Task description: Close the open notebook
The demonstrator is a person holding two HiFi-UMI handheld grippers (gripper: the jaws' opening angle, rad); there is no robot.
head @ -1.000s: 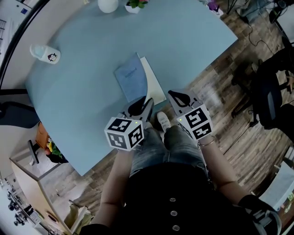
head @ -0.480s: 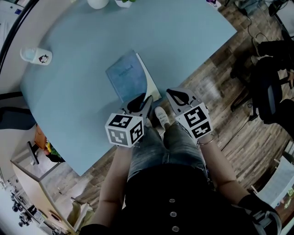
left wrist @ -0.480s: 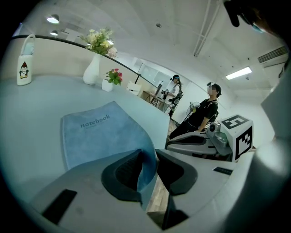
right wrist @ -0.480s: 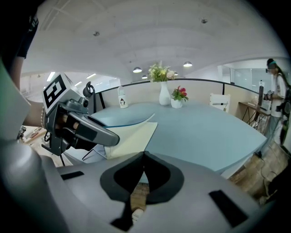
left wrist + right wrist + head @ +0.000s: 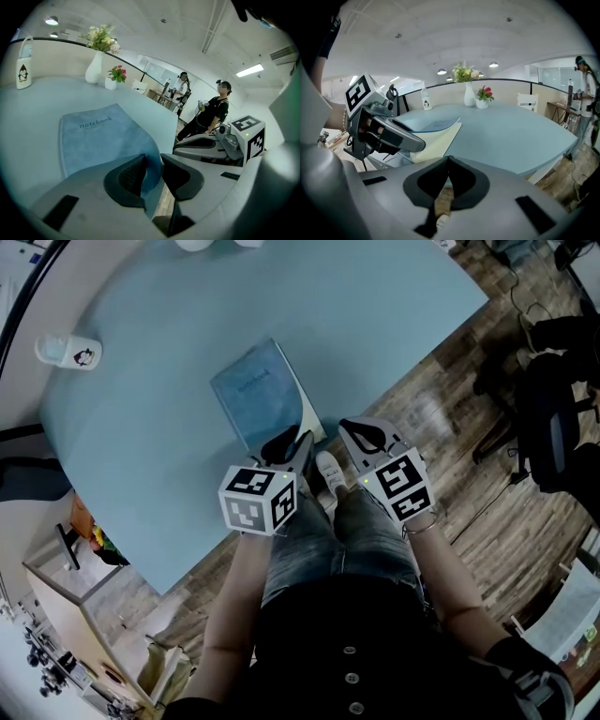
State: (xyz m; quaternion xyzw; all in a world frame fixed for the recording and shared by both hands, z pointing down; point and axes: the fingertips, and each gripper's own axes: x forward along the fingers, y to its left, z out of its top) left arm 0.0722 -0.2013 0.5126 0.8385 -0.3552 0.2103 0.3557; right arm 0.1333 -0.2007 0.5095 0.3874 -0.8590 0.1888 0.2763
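My left gripper (image 5: 152, 160) has just been opening and looks loose around the cover of the notebook (image 5: 258, 395) at the surface's (image 5: 375, 324) near edge, my right gripper (image 5: 447, 159) is clenched empty, and next I think I should back away so the cover drops flat.

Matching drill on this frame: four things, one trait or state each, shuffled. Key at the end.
1 notebook cover
2 vase
3 bottle
4 right tool

A jaws together, nothing between them
B blue, curled upward
C holds pale flowers
D carries a penguin picture

Pairs: 1-B, 2-C, 3-D, 4-A
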